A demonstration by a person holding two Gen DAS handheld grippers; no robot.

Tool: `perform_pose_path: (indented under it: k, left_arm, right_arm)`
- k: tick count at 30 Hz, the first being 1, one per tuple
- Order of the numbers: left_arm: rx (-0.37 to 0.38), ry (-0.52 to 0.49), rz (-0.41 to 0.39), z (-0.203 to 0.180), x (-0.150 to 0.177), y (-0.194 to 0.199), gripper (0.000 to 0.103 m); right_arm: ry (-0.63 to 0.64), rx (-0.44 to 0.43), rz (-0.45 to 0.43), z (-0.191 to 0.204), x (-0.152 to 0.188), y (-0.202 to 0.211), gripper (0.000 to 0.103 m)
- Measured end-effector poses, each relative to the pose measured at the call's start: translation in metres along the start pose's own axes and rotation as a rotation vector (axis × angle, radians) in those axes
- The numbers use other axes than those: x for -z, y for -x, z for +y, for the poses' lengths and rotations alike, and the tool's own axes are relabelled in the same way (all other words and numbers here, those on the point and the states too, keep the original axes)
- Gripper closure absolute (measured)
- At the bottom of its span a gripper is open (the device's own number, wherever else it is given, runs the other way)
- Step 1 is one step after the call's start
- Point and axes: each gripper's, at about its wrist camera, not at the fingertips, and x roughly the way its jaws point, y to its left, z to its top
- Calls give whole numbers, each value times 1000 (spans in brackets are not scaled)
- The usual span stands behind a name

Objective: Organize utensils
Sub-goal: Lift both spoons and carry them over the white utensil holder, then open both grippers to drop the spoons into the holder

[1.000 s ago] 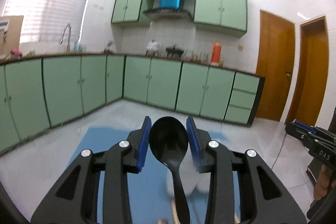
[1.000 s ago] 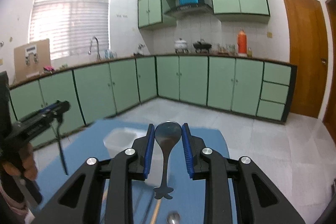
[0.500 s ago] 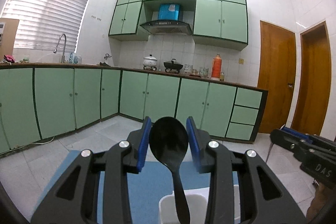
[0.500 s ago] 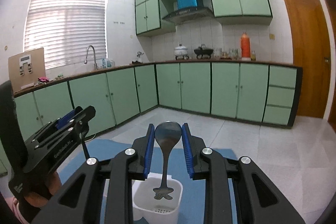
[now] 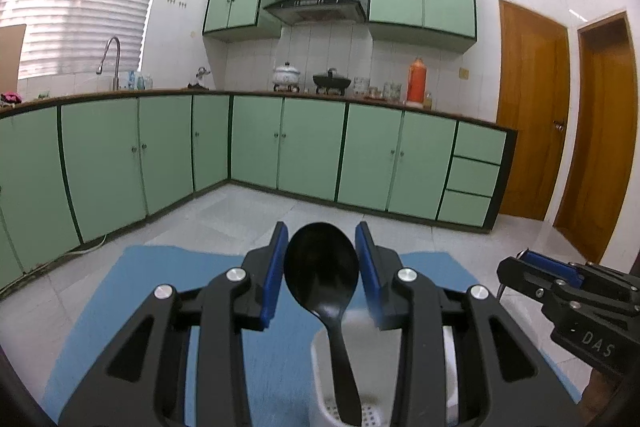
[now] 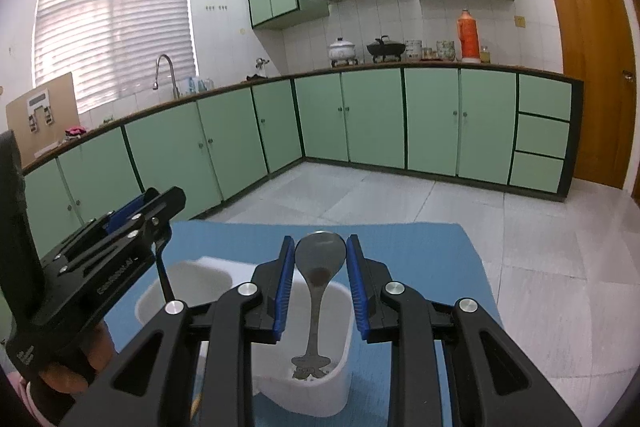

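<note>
**Both spoons over the holder, not released**

Risk: the white utensil holder looks light; a handle catching its rim on the way in could tip it on the blue mat.

Left gripper: jaws part-closed, clamped on the black spoon bowl, handle down into the left compartment. Right gripper: jaws narrower, pinching the metal spoon bowl, handle end low inside the right compartment.
</note>
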Motion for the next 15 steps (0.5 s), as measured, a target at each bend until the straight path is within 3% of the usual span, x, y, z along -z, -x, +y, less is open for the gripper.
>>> perform_pose_path:
  k: [8,12,15]
  left_arm:
    - [-13,6,61,11,17,-8,68]
    - [-12,20,73,16,20,-4,54]
    - [-10,22,68,19,21,5,44]
  right_arm:
    - [-5,4,50,-4,14,-8,76]
    - [-1,1,42,-4,16,-3,76]
    - [-4,5,33,-7,16,3,70]
